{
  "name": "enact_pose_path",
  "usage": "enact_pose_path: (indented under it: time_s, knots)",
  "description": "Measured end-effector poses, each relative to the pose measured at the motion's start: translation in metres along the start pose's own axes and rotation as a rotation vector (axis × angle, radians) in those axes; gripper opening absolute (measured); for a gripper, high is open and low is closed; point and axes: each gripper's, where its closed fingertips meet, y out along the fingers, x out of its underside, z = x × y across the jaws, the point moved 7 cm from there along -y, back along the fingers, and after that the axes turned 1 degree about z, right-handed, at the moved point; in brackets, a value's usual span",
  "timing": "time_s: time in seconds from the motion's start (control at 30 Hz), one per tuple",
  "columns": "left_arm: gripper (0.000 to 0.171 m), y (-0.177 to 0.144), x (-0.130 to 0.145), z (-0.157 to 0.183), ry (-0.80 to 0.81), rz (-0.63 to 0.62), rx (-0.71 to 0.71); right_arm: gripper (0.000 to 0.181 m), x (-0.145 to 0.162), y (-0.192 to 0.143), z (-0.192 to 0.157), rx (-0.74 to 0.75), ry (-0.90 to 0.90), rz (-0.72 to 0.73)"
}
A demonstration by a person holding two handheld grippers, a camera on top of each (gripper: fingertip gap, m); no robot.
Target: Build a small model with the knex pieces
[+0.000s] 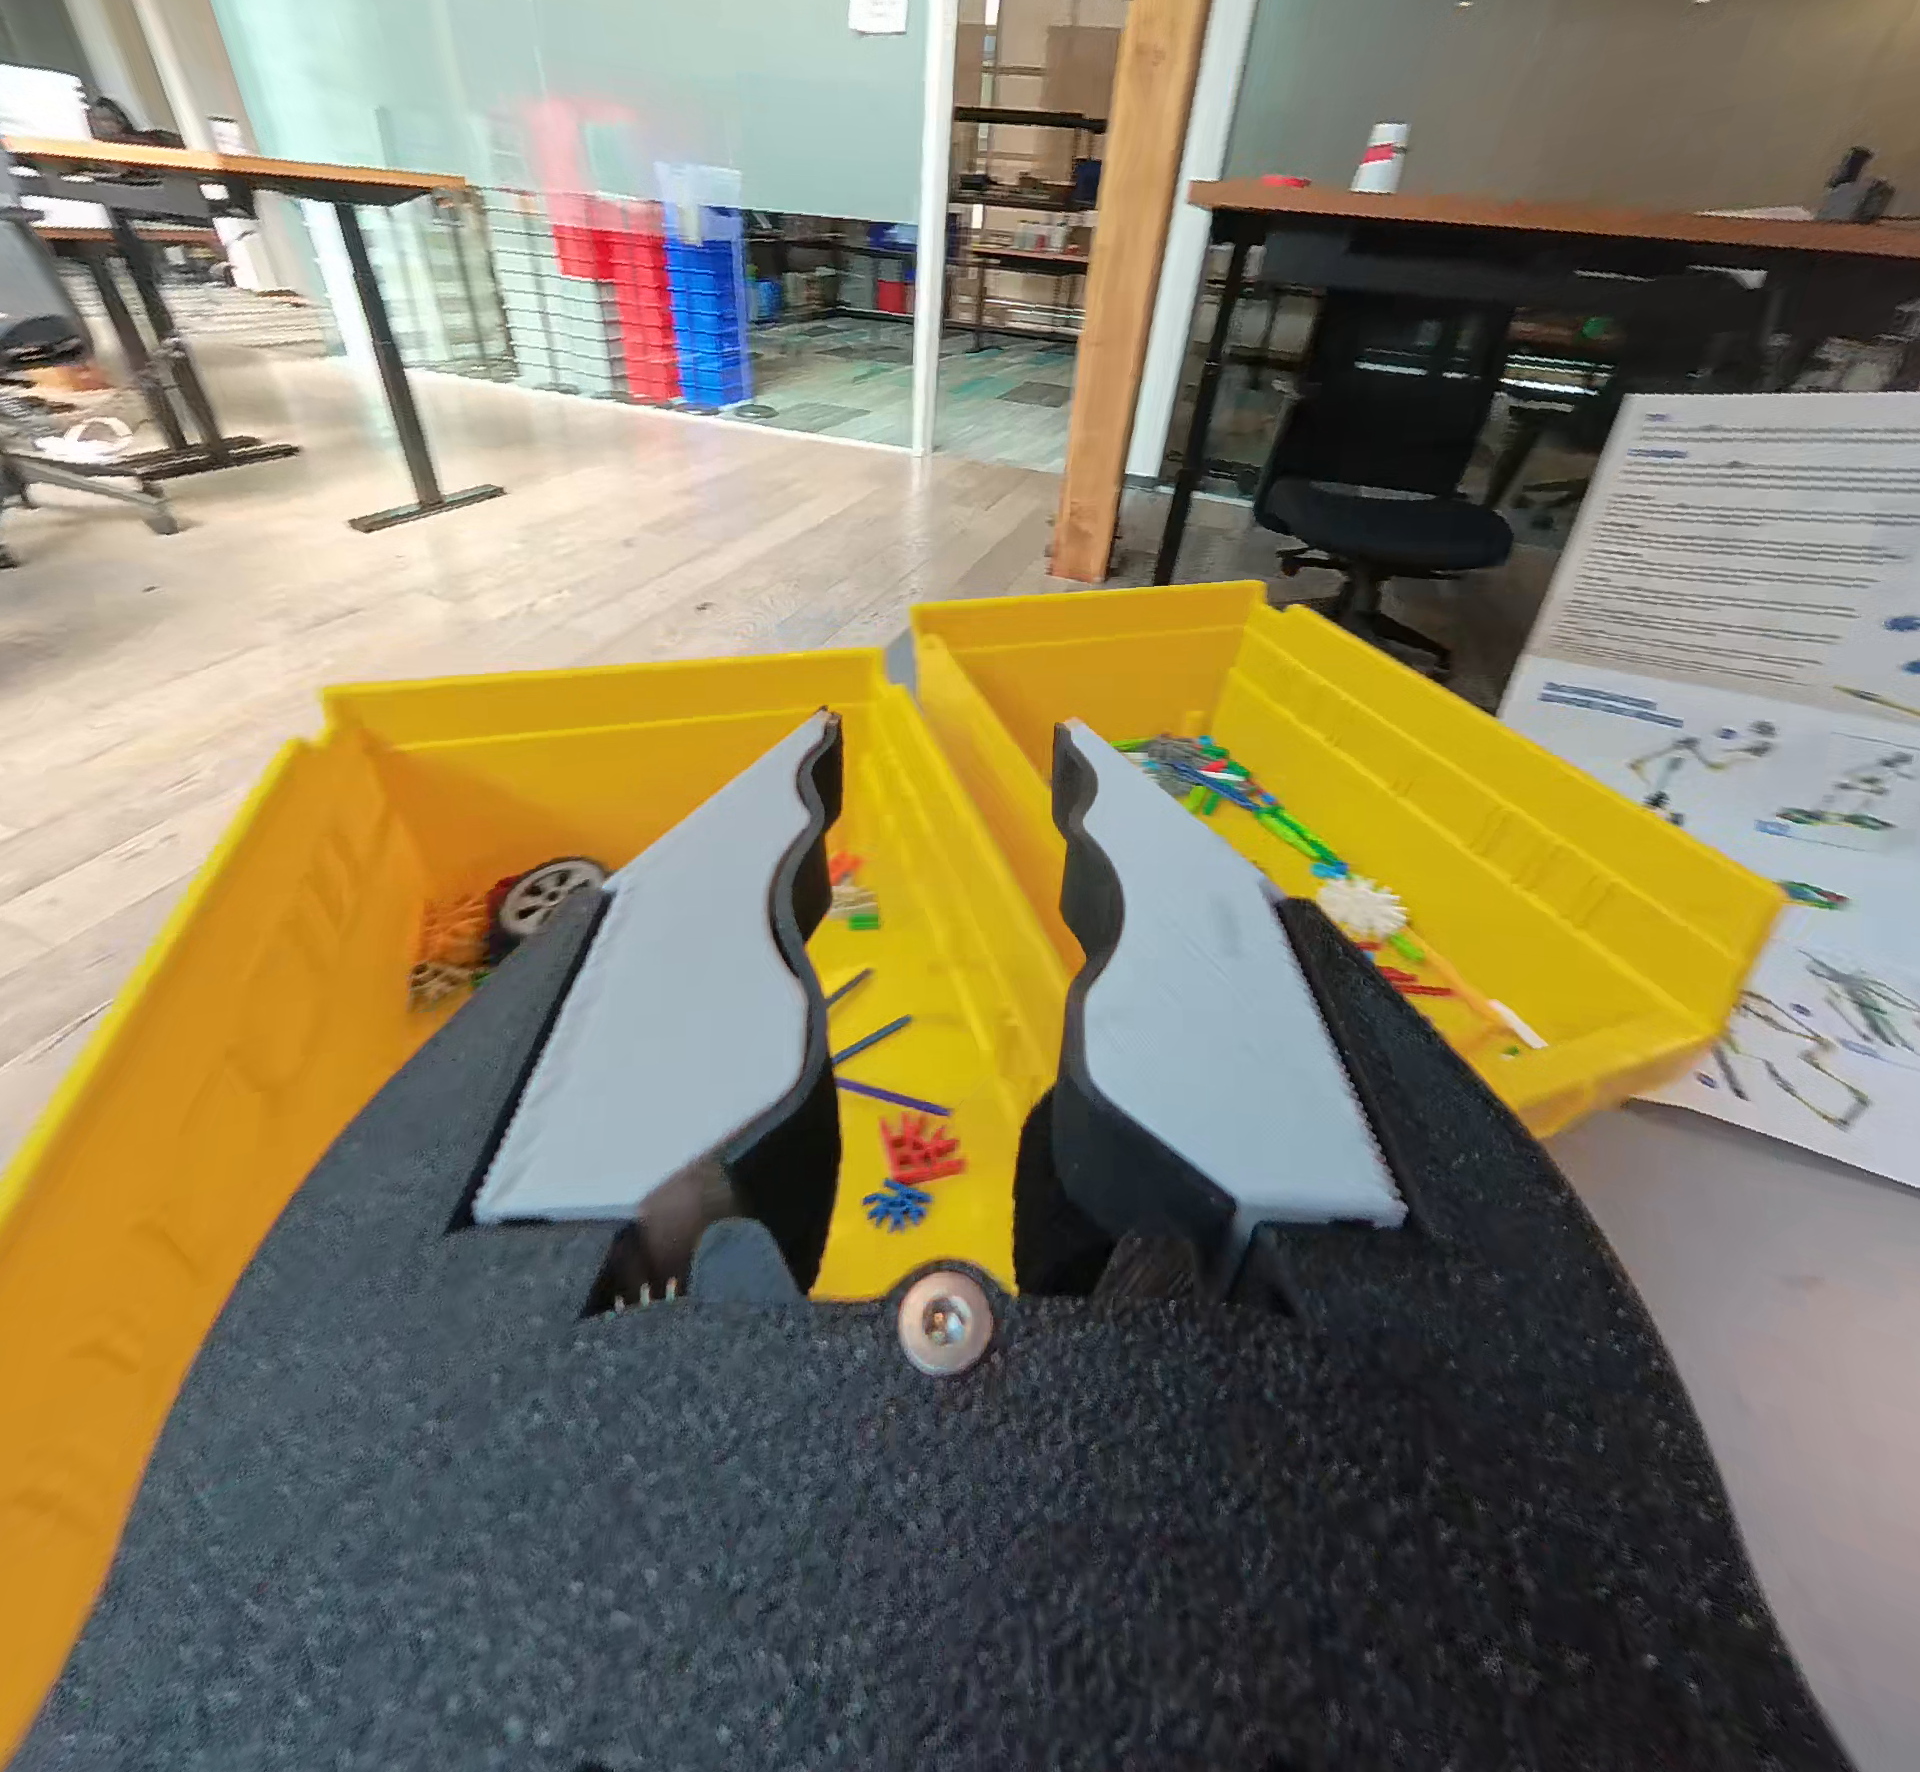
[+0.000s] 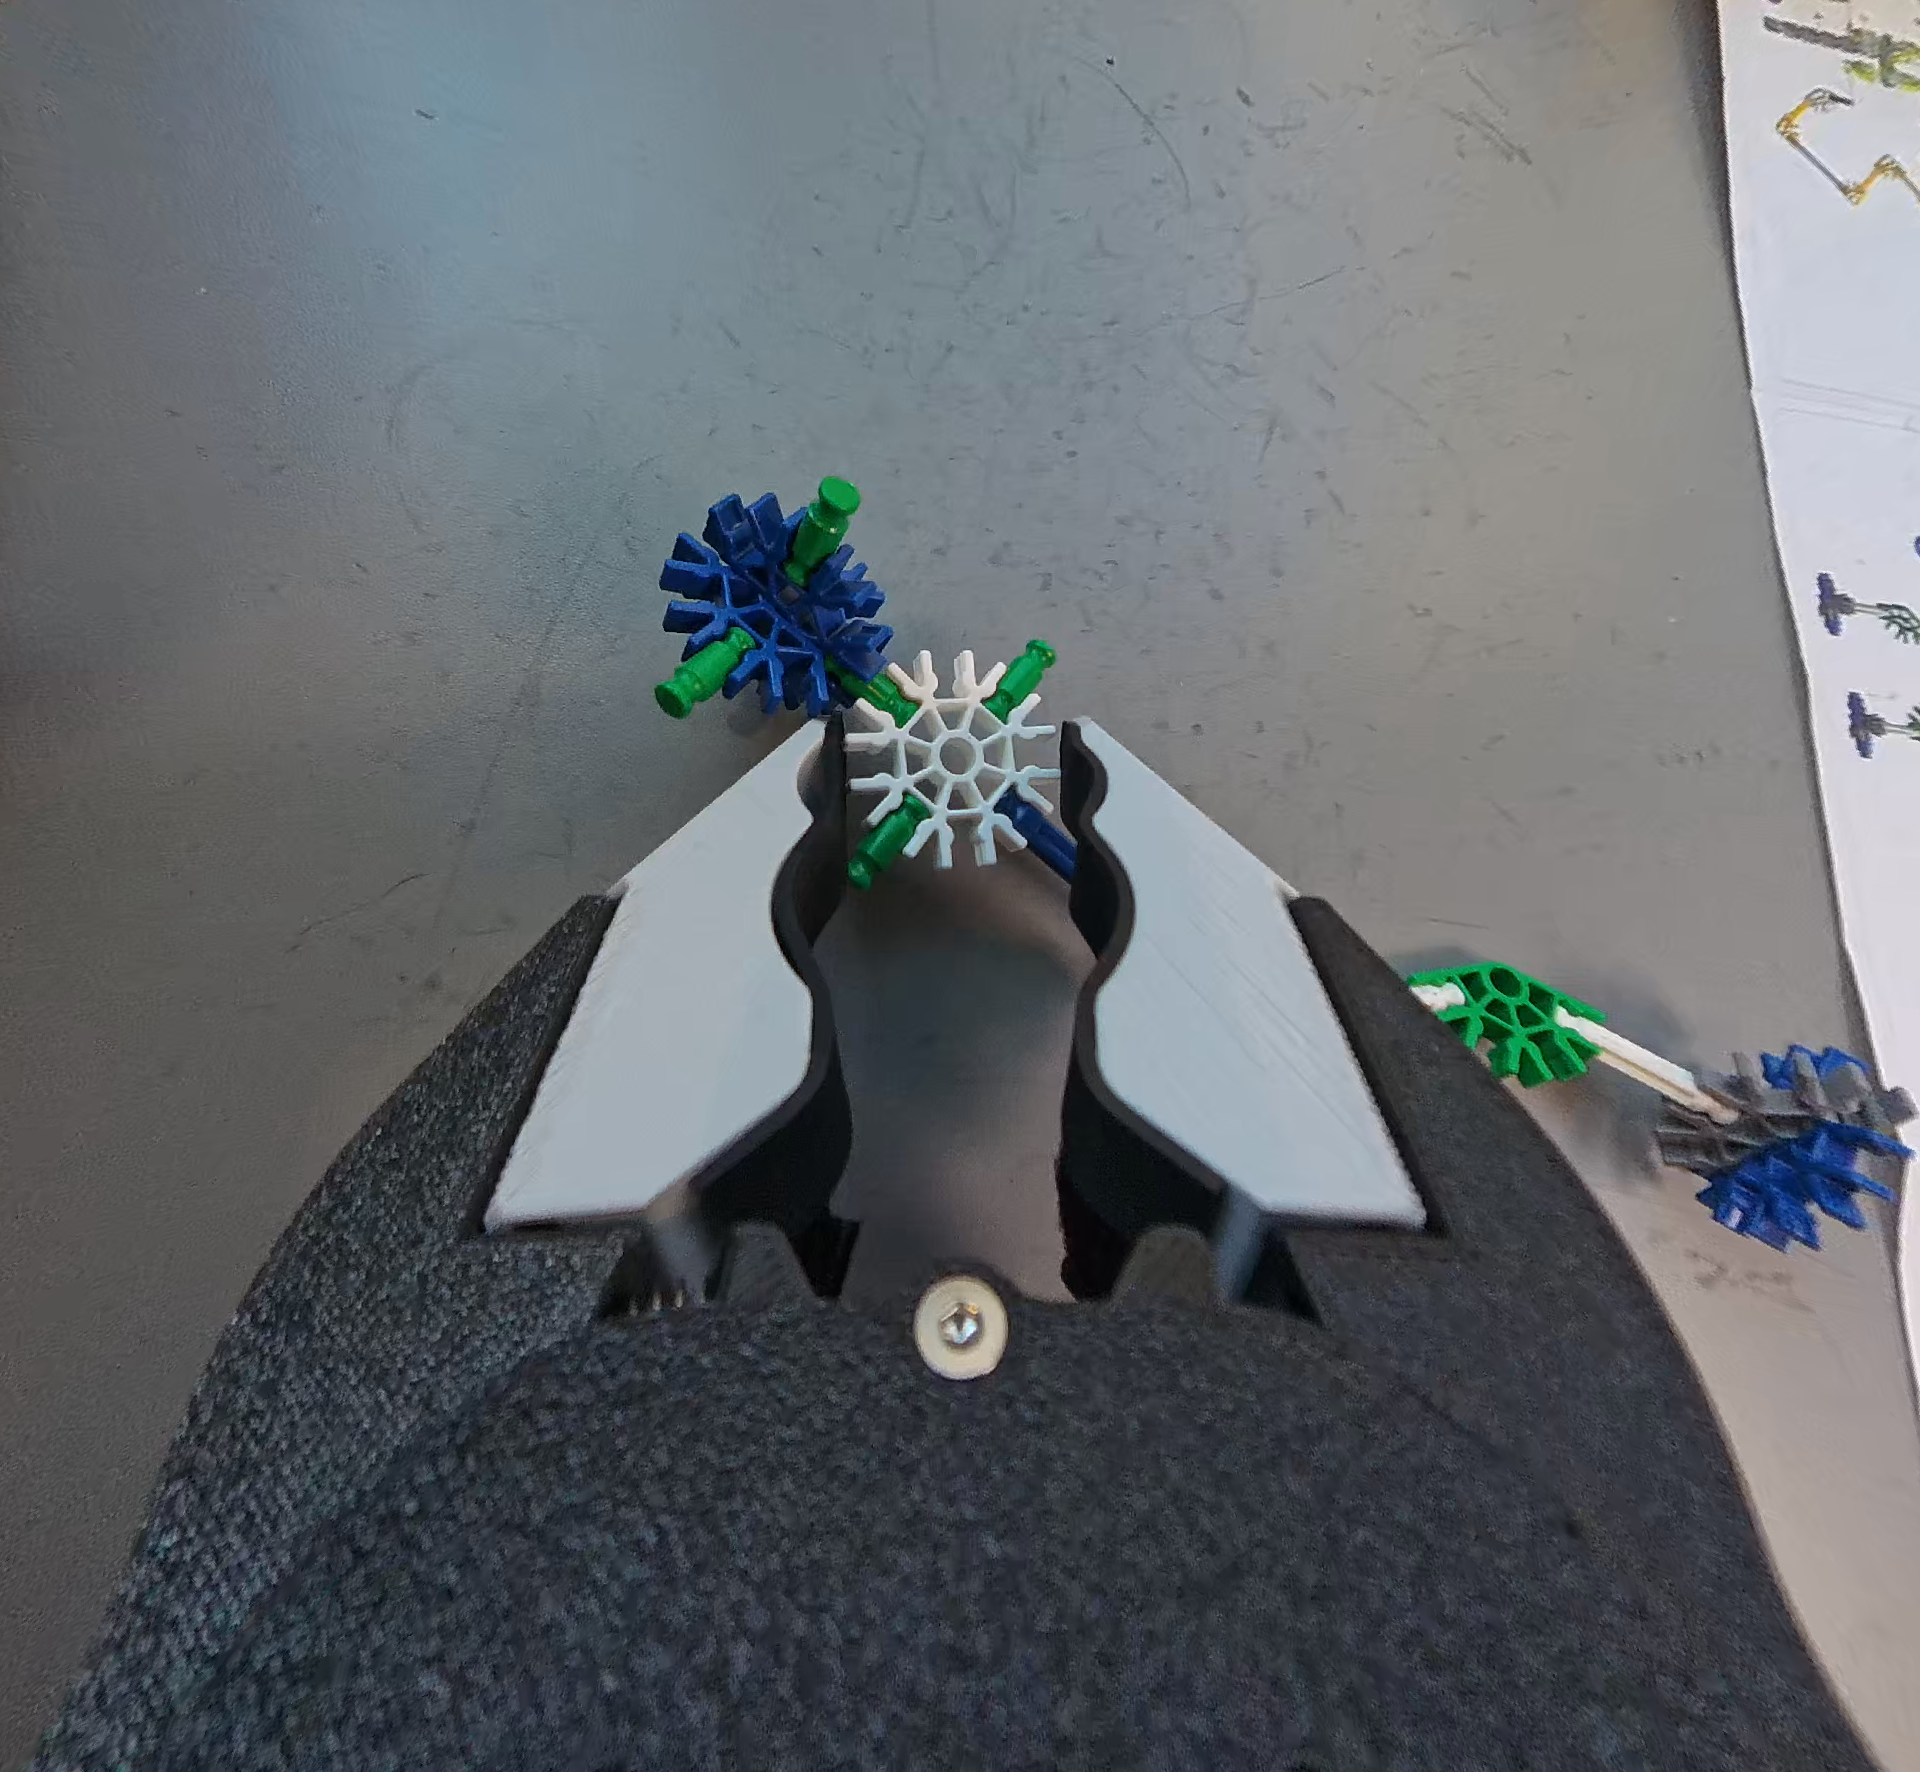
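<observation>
Here the right gripper point(image 2: 951, 735) hangs low over the scuffed grey table point(image 2: 1039, 216) with its grey-and-black fingers spread apart, and the white plastic snowflake-shaped connector point(image 2: 953, 758) sits right between the fingertips, not visibly pinched by either. That connector is one end of a small rod-and-connector assembly: short green plastic rods point(image 2: 883, 837) stick out of it, and a link runs ahead and to the left of the tips to a blue plastic snowflake connector point(image 2: 774, 605), so the assembly's long axis lies diagonally, from near-right to far-left of the tool. A dark blue rod point(image 2: 1049, 839) touches or nearly touches the inner face of the right-hand finger. Off to the gripper's right lies a separate piece with a green fan-shaped connector point(image 2: 1517, 1021) on a white rod. The left gripper point(image 1: 945, 725), jaws also apart and holding nothing, hovers over two yellow plastic bins point(image 1: 644, 683) of loose parts, well away from the assembly, so the right gripper is much the nearer.
</observation>
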Motion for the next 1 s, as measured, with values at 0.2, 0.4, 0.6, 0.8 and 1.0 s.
enact_pose_path:
  time_s: [0.2, 0.4, 0.6, 0.8, 1.0]
  knots:
    - [0.040, -0.004, 0.013, 0.145, 0.067, -0.237, 0.717, 0.039, 0.000, -0.004, 0.000, -0.005, -0.015, -0.002]
    - [0.039, -0.056, 0.067, 0.298, 0.220, -0.492, 1.465, 0.040, 0.001, -0.017, 0.002, -0.031, -0.014, 0.033]
    - [0.039, -0.121, 0.122, 0.364, 0.371, -0.692, 1.889, 0.046, 0.007, -0.015, 0.001, -0.051, -0.011, -0.002]
    - [0.023, -0.153, 0.144, 0.367, 0.365, -0.747, 1.937, 0.038, 0.003, -0.005, -0.002, -0.027, -0.068, -0.023]
    - [0.005, -0.156, 0.143, 0.369, 0.355, -0.724, 1.938, 0.037, 0.002, -0.003, -0.001, -0.024, -0.062, -0.013]
